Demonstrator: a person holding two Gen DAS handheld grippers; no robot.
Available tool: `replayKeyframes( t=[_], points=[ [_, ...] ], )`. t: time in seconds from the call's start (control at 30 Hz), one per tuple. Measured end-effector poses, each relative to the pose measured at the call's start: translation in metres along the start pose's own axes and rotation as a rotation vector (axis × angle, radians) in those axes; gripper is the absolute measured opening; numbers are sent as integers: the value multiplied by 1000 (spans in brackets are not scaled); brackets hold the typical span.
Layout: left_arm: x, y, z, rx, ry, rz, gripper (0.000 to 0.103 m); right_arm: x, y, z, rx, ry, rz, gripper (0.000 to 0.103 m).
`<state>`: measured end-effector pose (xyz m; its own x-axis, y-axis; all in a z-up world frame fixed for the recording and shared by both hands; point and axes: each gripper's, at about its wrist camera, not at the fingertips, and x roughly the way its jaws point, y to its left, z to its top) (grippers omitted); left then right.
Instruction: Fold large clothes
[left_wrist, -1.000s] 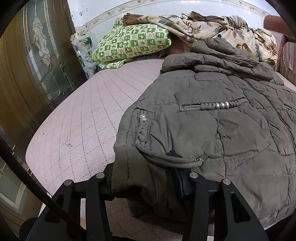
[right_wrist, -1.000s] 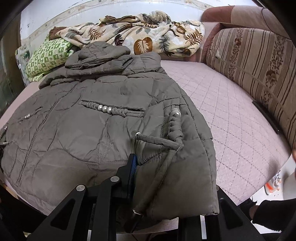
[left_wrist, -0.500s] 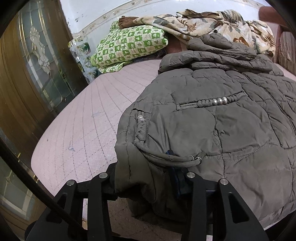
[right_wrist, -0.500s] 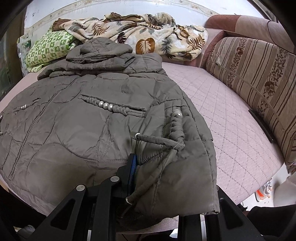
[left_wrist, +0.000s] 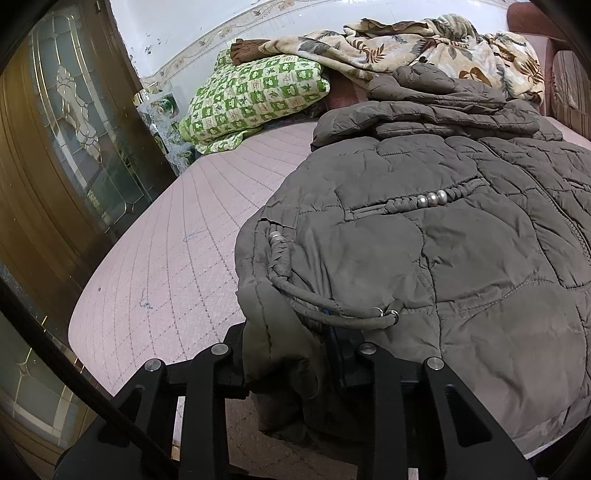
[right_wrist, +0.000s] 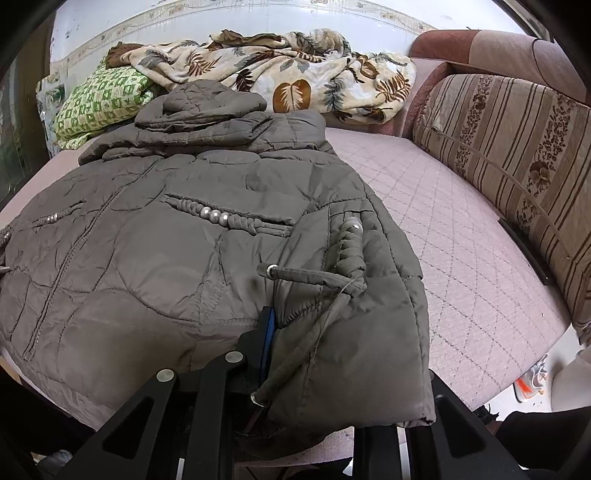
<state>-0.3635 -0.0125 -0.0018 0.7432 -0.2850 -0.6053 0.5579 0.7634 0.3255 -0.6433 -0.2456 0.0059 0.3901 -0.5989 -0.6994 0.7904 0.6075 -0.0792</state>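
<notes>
With the jacket (left_wrist: 424, 258) flat on the bed (left_wrist: 177, 251), left tool (left_wrist: 291, 354) and right tool (right_wrist: 332, 354) are closing on its hem corners, likely for folding upward.

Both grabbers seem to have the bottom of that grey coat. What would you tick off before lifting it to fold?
1. Left gripper on the coat's hem: jaws closing on bunched fabric, ok.
2. Right gripper on the other hem corner: closing on fabric, ok.
3. Loose drawstring clear of the right jaws: not ok, it hangs between them.
4. Hood folded onto the coat: ok.
5. Bed free beside the coat: ok.
6. Zip closed: cannot tell.
</notes>
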Motion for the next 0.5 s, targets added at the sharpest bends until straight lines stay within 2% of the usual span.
replayKeyframes(
  t=[0.5],
  points=[
    [-3,0,3,-11,-14,-9,23,-9,3,3,-25,-41,-17,19]
  ],
)
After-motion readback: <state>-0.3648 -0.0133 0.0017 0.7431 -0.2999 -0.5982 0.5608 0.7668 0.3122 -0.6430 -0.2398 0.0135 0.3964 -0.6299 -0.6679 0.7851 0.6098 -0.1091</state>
